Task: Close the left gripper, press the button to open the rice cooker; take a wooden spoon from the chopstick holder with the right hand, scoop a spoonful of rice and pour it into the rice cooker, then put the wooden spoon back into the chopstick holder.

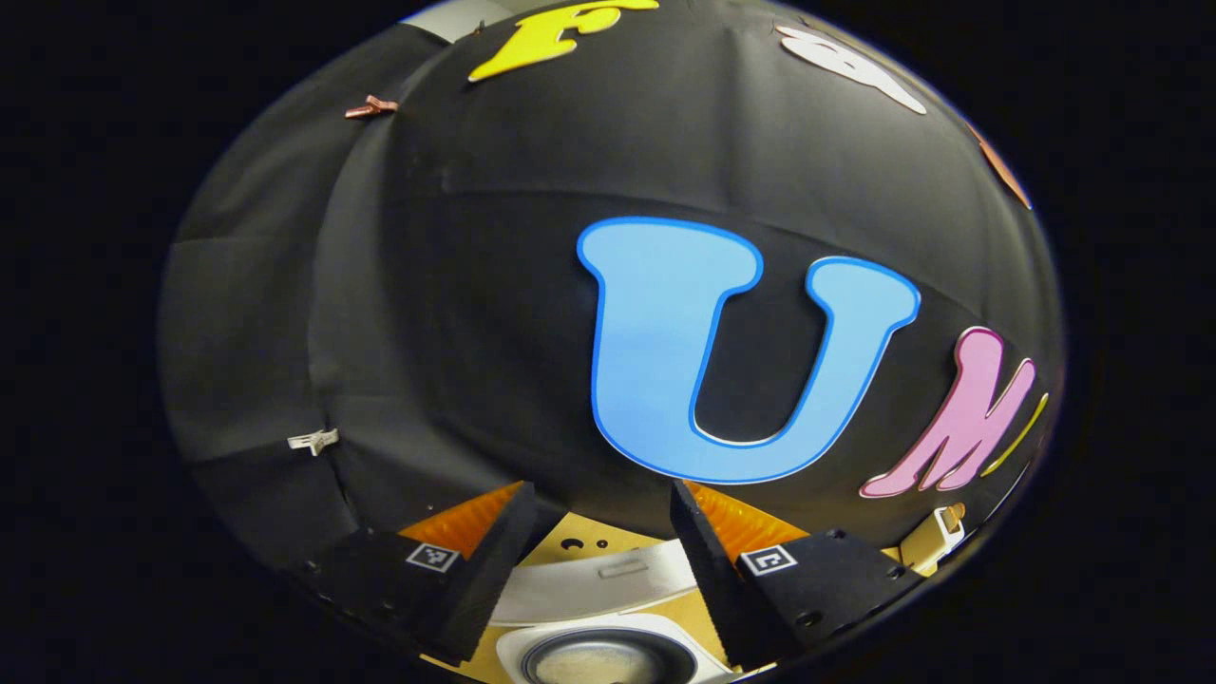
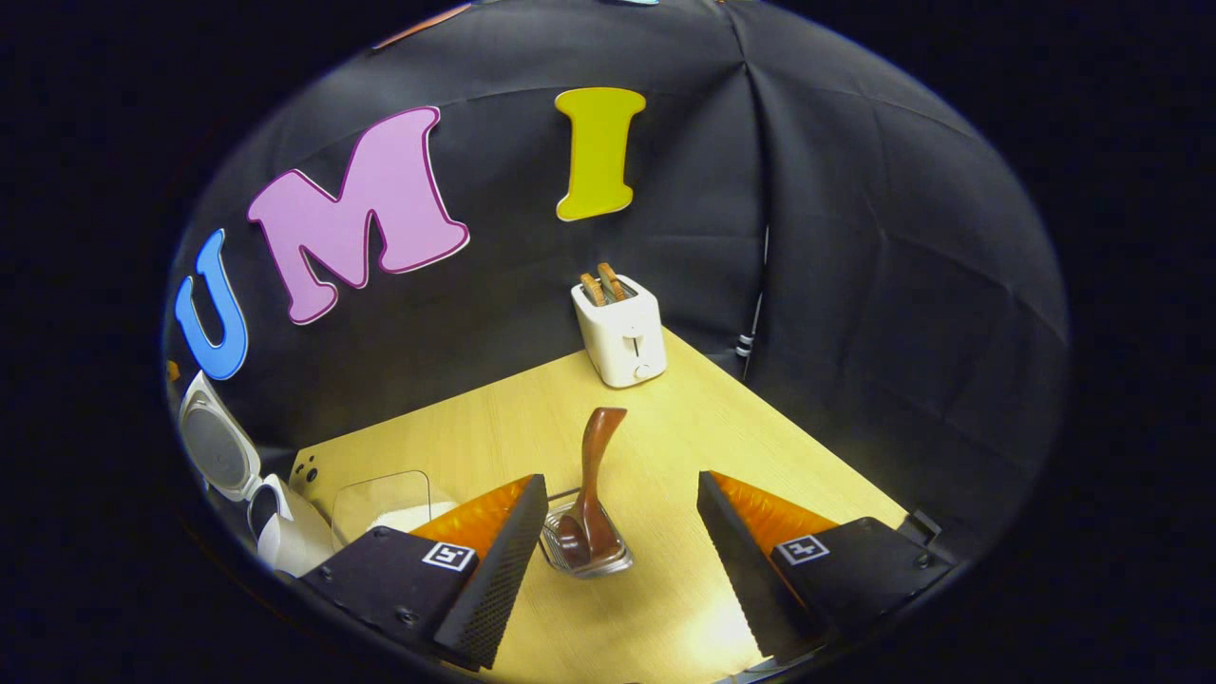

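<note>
While the left hand-held gripper is hanging above the rice cooker with its jaws standing wide and gripping nothing, the cooker's lid is standing open, tipped back toward the far wall, and the round inner pot is showing at the near edge of the left gripper view. In the right gripper view the right hand-held gripper is also spreading its jaws wide, with nothing between them, and is hovering over the pale wooden tabletop. Straight ahead of it, the wooden spoon is standing in the clear chopstick holder, bowl end down and handle leaning up toward the far side. A clear container holding white rice is sitting to the left of the holder, and farther left the open rice cooker is showing at the edge. A white toaster with two slices in its slots is standing at the far end of the tabletop, near the corner of the booth.
</note>
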Tool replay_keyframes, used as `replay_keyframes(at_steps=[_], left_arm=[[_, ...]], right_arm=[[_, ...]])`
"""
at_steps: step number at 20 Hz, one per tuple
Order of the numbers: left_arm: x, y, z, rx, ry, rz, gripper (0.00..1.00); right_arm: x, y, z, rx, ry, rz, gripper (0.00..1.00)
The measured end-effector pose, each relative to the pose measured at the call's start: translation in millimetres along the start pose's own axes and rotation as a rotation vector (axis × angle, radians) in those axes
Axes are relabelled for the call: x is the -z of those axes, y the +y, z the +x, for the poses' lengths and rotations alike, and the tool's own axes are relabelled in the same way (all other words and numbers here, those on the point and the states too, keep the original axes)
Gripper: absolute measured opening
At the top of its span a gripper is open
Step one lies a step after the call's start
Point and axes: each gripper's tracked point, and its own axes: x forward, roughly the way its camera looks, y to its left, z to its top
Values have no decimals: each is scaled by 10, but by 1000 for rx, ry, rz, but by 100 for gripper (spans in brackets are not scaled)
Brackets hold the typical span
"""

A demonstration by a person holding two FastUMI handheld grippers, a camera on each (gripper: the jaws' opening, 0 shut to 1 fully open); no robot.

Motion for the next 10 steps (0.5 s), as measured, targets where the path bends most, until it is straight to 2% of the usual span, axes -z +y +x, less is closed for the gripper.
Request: replay_keyframes(at_steps=[3, 5, 10], left_arm=[[250, 49, 203, -23, 105, 82, 92], [310, -7, 301, -18, 131, 65, 92], [468, -29, 157, -10, 197, 3, 94]], right_arm=[[110, -62, -151, 22, 8, 23, 98], [179, -85, -197, 27, 12, 33, 98], [295, 40, -159, -8, 33, 53, 99]])
